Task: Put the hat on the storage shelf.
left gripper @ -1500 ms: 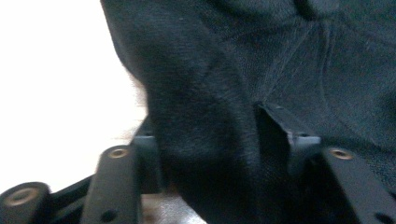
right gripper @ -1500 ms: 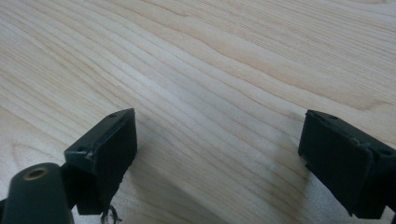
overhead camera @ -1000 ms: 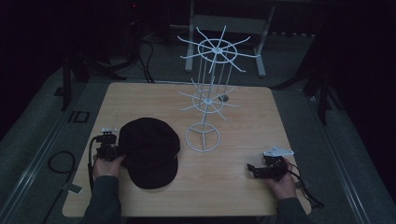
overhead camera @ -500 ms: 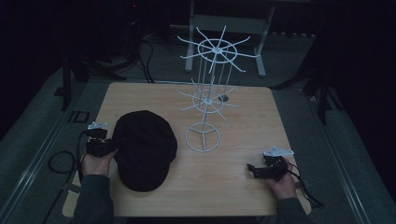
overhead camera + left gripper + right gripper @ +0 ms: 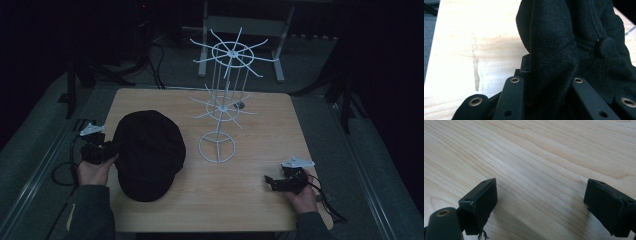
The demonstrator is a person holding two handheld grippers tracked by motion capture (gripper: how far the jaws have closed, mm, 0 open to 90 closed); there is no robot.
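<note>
A black flat cap (image 5: 147,152) lies on the left half of the wooden table (image 5: 260,125). My left gripper (image 5: 111,148) is at the cap's left edge and is shut on its fabric. In the left gripper view the cap (image 5: 574,42) bunches up between the two black jaws, with its top button (image 5: 605,46) showing. A white wire hat stand (image 5: 222,100) rises from a ring base at the table's middle. My right gripper (image 5: 270,181) rests near the front right corner, open, with bare wood (image 5: 541,177) between its jaws.
Cables (image 5: 155,60) and a white frame's legs (image 5: 240,30) lie on the dark floor beyond the table. The table's left edge runs close by my left hand (image 5: 95,170). Bare wood stretches between the stand's base and my right hand.
My left gripper has drawn the cap leftward and slightly up the table, and the cap has turned a little. The right gripper has stayed put.
</note>
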